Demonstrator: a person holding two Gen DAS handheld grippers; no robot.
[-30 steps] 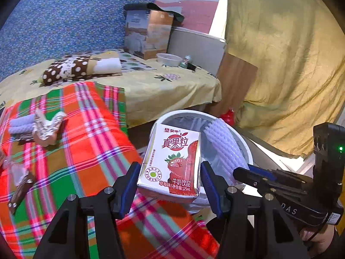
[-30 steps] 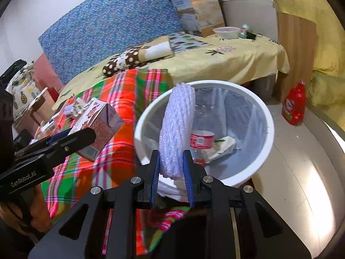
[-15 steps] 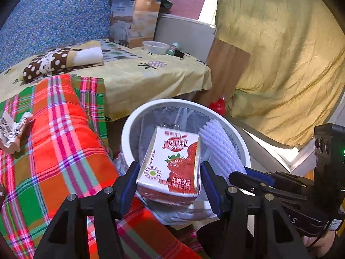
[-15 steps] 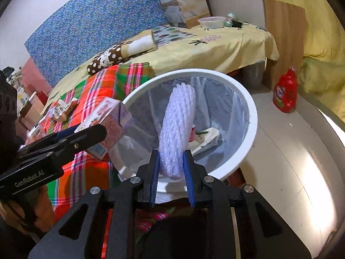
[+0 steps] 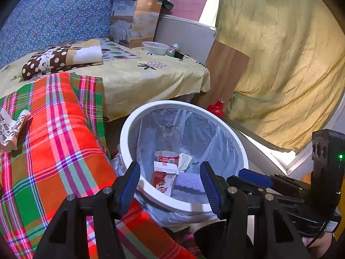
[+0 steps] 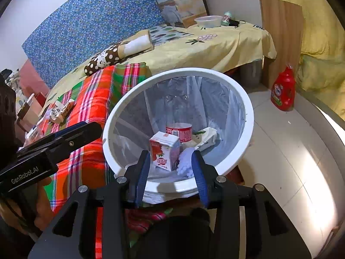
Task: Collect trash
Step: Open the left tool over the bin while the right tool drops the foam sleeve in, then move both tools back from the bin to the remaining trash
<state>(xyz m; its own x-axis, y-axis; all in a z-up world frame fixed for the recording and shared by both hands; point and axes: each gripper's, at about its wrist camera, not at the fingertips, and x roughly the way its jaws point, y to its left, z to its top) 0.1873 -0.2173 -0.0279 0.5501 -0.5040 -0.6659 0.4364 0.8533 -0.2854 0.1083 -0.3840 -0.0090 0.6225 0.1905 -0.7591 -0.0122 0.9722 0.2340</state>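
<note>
Hovering over the bin (image 6: 248,116), your left gripper (image 5: 170,181) is wide apart and empty; your right gripper (image 6: 170,170) is opening, nothing pinched. The milk carton (image 6: 165,151) and foam sleeve (image 6: 186,161) are inside. Careful pulling back, you could snag the liner (image 5: 200,133).

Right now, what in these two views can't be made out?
- Trash bin floor: hidden in both views by milk carton, foam net and bottle.
- Wrappers on plaid blanket: cut by left view's edge, tiny in the right.
- Red jug: label too small; mostly hidden behind the bin in left view.
</note>
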